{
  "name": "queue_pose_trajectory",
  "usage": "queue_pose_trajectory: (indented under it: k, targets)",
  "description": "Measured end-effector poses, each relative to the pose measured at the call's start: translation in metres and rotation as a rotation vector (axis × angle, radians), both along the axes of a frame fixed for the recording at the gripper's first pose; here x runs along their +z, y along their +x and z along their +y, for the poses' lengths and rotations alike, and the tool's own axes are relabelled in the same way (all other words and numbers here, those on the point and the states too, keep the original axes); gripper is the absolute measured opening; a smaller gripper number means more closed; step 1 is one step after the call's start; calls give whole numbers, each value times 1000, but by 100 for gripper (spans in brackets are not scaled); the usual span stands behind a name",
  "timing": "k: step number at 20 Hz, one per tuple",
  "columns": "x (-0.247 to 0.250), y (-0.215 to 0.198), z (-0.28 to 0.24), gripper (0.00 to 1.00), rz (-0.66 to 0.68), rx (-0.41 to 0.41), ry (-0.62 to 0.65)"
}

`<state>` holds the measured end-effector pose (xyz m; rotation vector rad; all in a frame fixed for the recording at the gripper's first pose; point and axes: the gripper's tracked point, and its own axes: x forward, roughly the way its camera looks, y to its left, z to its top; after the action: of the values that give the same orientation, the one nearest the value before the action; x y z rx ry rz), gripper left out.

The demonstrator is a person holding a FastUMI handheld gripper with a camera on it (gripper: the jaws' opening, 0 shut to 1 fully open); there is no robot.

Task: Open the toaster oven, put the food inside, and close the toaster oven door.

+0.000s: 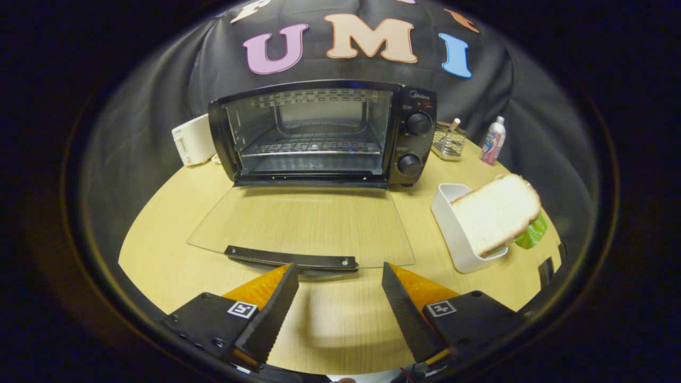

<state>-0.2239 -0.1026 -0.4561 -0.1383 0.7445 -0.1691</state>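
The hand-held gripper point(340, 276) is released, its fingers spread over bare round wooden counter point(159, 250). At 12 o'clock, one black toaster oven point(319, 133), glass door point(303, 223) flat. One white-bread sandwich point(497, 213) at 2 o'clock.

Toaster oven point(322, 133): black, at back edge of table point(170, 250), roughly centred. Two round knobs point(418, 123) stacked on panel at one side. Glass door point(303, 226) fully open, lying flat toward front, dark handle point(290, 259) at its free edge. Wire rack point(314, 144) inside, bare.

Sandwich point(497, 213): white bread, green leaf sticking out at lower edge, tilted, propped in white tray point(452, 234) on knob side of table, just beside open door's edge.
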Motion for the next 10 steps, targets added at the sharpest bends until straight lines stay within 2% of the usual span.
queue_pose_trajectory:
  k: [3,10]
  targets:
    - [25,1,-12,99,-43,-12,-16]
    - [96,2,-103,99,-240,-227,-31]
